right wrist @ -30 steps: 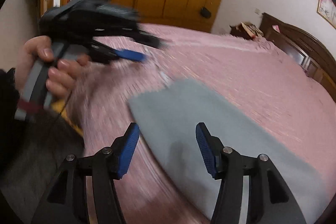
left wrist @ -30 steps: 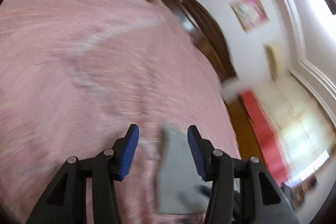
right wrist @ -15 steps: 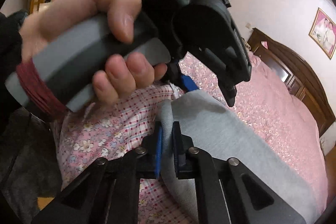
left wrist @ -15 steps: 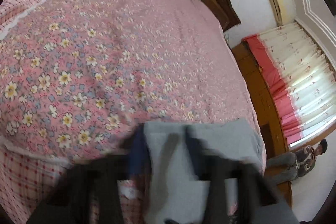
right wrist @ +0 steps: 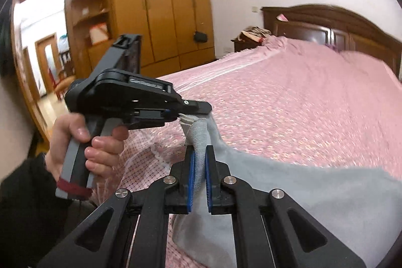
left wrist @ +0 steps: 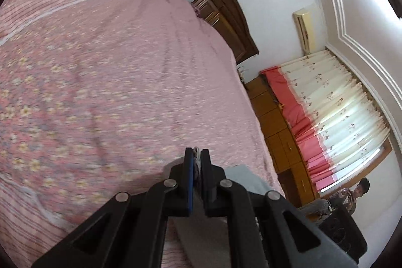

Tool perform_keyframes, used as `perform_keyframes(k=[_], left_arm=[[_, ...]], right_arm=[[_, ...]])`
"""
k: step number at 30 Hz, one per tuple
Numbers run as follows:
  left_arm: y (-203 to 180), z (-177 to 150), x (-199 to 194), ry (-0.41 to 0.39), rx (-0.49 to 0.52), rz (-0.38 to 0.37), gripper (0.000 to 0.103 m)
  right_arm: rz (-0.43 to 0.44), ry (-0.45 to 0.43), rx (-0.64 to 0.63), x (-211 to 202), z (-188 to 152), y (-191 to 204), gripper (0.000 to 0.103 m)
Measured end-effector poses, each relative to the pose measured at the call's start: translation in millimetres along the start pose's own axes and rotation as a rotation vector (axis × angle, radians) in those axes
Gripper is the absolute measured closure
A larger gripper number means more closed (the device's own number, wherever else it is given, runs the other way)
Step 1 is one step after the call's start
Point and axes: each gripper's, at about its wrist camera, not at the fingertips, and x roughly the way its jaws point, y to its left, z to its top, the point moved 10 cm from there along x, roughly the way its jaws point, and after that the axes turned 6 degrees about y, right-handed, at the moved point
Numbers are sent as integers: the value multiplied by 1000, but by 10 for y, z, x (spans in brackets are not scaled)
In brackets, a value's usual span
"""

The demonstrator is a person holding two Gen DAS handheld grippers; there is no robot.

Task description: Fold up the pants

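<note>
Pants (right wrist: 314, 192), grey, are hanging off both grippers above the near edge of the bed (right wrist: 289, 102), the rest trailing right across the pink floral bedspread. Right gripper (right wrist: 199, 162) is pinching a bunched fold of the grey cloth between its blue pads, jaws having just been closing onto it. Left gripper (right wrist: 198, 112) is sitting just beyond, held by the left hand (right wrist: 83, 142), its tips clamping the same edge of fabric. In the left wrist view its jaws are nearly together with a sliver of cloth showing between the fingertips (left wrist: 204, 157). Wooden headboard (right wrist: 334, 27) is standing at the far end.
</note>
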Motion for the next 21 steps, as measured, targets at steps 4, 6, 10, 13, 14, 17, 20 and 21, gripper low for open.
perform_keyframes(k=[4,6,10,13,14,17,20,21], left_arm=[[-466,47,214,2,76,17,98],[-778,-4,338,20,124,-8,98],[-1305,-179,751,80,185,-45,98],[-1712,-363,1211,144,249,-36,98],[-1831,-452,1341,173,270,-30,98],[-2265,-721,1833,286,320,-28,98],[-2715,-993,2306,349,424,22,98],[-2850,-1078,2476,364,464,50,98]], right_arm=[[-30,-27,-2,-315,-62,-60,95],[-66,-35,1,-509,-94,-207,95],[-145,-47,59,-905,-216,-615,95],[-214,-59,132,-1260,-389,-993,95],[-241,-60,163,-1393,-467,-1143,95],[-283,-23,287,-1804,-754,-1624,95],[-272,31,493,-2154,-1103,-2168,95],[-290,27,540,-2275,-1199,-2336,99]])
